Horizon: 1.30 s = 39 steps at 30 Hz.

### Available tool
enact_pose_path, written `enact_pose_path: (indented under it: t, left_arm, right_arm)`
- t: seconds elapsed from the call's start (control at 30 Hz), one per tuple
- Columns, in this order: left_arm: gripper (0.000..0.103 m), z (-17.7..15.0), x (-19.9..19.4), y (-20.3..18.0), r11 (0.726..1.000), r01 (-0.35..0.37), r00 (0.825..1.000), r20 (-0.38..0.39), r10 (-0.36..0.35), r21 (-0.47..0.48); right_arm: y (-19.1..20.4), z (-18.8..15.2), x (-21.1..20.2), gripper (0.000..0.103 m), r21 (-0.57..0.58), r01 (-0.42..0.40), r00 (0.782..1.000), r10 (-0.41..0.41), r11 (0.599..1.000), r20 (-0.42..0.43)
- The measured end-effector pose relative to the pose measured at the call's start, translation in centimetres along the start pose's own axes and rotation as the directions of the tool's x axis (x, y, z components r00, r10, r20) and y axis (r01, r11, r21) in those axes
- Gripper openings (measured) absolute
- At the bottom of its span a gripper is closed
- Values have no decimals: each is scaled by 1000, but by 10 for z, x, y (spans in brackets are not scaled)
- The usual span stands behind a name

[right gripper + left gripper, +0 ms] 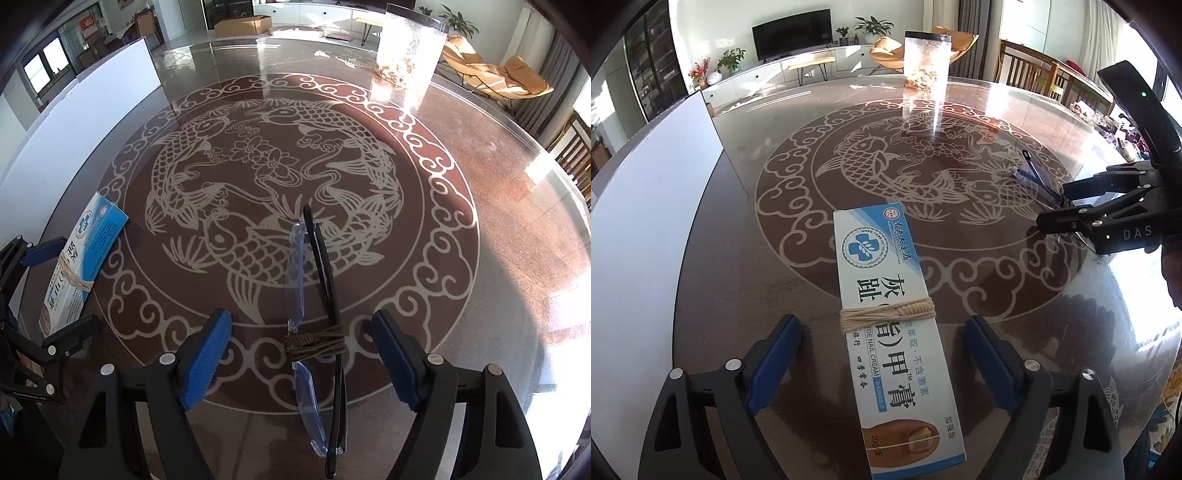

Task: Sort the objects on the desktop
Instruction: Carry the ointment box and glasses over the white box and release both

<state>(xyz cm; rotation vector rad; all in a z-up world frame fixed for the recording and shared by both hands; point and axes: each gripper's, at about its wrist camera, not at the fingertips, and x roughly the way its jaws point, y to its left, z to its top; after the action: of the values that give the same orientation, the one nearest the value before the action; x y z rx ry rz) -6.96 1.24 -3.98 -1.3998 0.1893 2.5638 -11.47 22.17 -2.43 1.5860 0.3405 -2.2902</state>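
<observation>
Glossy glass over the table (498,192) could let both targets skid: the left gripper (882,350) straddles the string-bound cream box (886,302) and the right gripper (301,354) straddles the cord-tied folded glasses (314,295), pads apart and touching neither, so an off-centre squeeze may twist them away.
</observation>
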Motion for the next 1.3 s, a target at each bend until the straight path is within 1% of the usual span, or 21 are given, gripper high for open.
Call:
enact_pose_path:
  t: [0.03,0.07,0.13,0.17,0.2,0.33,0.43,0.57,0.63,0.7,0.77,0.83,0.87,0.93,0.97,1.03,1.07,1.13,1.17,1.2,1.3]
  left_arm:
    - [45,1,-3,1,1000,5,1000,7,-5,9]
    - [44,2,-4,2,1000,17,1000,-6,-17,3]
    - [44,-2,-8,8,998,63,998,-3,-63,-31]
    - [44,-5,-13,10,996,71,997,8,-71,-50]
    - [44,-8,-19,11,995,77,997,27,-76,-65]
    - [44,-19,-50,11,989,113,989,105,-102,-98]
    - [44,-23,-76,11,985,132,980,161,-113,-114]
    - [44,-22,-117,26,977,156,964,239,-118,-143]
    - [44,-24,-135,42,969,173,955,270,-122,-177]
    - [44,-28,-153,65,961,176,949,295,-109,-214]
    - [44,-34,-171,95,956,152,947,313,-68,-252]
    - [44,-41,-188,127,950,112,948,318,-14,-292]
    - [44,-45,-194,144,947,81,950,312,21,-311]
    - [44,-54,-202,177,939,2,953,285,103,-345]
    - [44,-60,-203,194,930,-36,955,262,140,-366]
    - [44,-70,-201,225,909,-85,959,215,186,-407]
    - [44,-76,-199,237,899,-110,960,189,207,-423]
    - [44,-84,-191,255,886,-147,963,143,230,-439]
    - [44,-88,-187,261,881,-158,964,122,234,-446]
    - [44,-91,-181,266,877,-164,967,103,234,-451]
    - [44,-97,-163,273,876,-171,975,53,218,-451]
  right_arm:
    - [1,0,-2,34,2,-2,1000,2,1000,-8]
    - [0,-1,-4,29,12,-5,1000,5,1000,-24]
    - [-1,-5,-8,28,34,-42,997,43,999,-56]
    - [1,-9,-11,28,24,-39,998,40,999,-58]
    - [3,-14,-15,28,13,-33,998,33,999,-49]
    - [6,-31,-39,28,33,-65,998,64,997,11]
    - [12,-35,-56,28,18,-63,997,62,998,43]
    - [28,-25,-77,28,7,-86,992,85,996,94]
    - [40,-16,-91,28,6,-119,985,117,993,130]
    - [58,-4,-102,28,-7,-155,974,154,988,168]
    - [84,11,-113,28,-25,-198,958,199,980,205]
    - [113,26,-123,28,-48,-254,936,259,966,239]
    - [131,34,-129,28,-65,-285,922,292,956,255]
    - [168,50,-138,28,-101,-346,891,360,933,275]
    - [187,58,-143,28,-122,-376,874,396,918,282]
    - [230,73,-151,29,-178,-414,846,450,893,286]
    - [252,81,-153,29,-212,-419,837,466,883,285]
    - [293,94,-154,29,-272,-421,827,489,865,278]
    - [311,99,-151,29,-298,-415,825,494,859,274]
    - [328,104,-147,29,-321,-404,829,491,857,268]
    - [365,116,-123,29,-364,-376,850,474,852,231]
